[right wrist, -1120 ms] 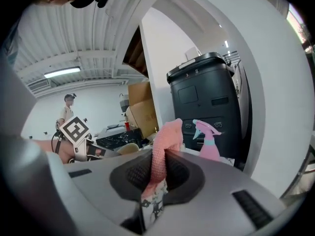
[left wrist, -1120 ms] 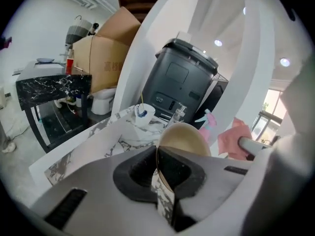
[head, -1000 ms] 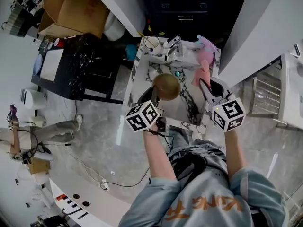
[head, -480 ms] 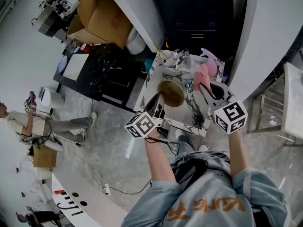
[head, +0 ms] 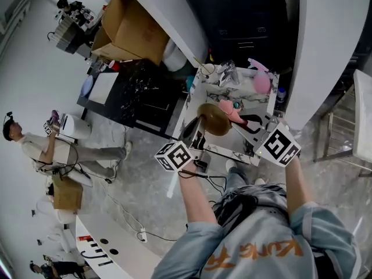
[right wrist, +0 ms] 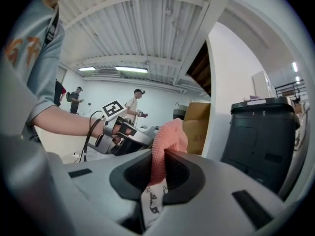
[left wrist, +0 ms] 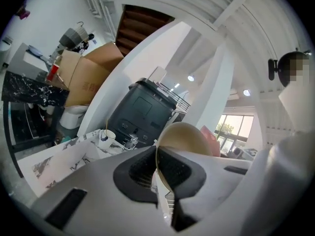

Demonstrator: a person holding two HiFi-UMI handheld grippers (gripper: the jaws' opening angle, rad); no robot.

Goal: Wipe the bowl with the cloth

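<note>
A tan bowl (head: pixel 213 118) hangs tilted above the small marble table (head: pixel 228 152), and my left gripper (head: pixel 196 130) is shut on its rim. In the left gripper view the thin rim (left wrist: pixel 157 167) runs between the pads of the left gripper (left wrist: pixel 158 172), and the bowl's round body (left wrist: pixel 183 137) rises beyond. My right gripper (head: pixel 239 121) is shut on a pink cloth (head: pixel 231 111), which sits against the bowl's right side. In the right gripper view the cloth (right wrist: pixel 167 140) stands up out of the right gripper (right wrist: pixel 158 173), with my left gripper (right wrist: pixel 123 137) beyond it.
On the table's far side stand a white cup with a stick (head: pixel 206 70), some small shiny items (head: pixel 226 73) and another pink thing (head: pixel 261 82). A black appliance (head: pixel 244 16) stands behind, a cardboard box (head: pixel 131 31) and a dark counter (head: pixel 136 92) to the left. A person (head: pixel 49 150) stands far left.
Both grippers have risen. The bowl has come up off the table and tilted in the left gripper. The right gripper has carried the cloth leftward to the bowl's side.
</note>
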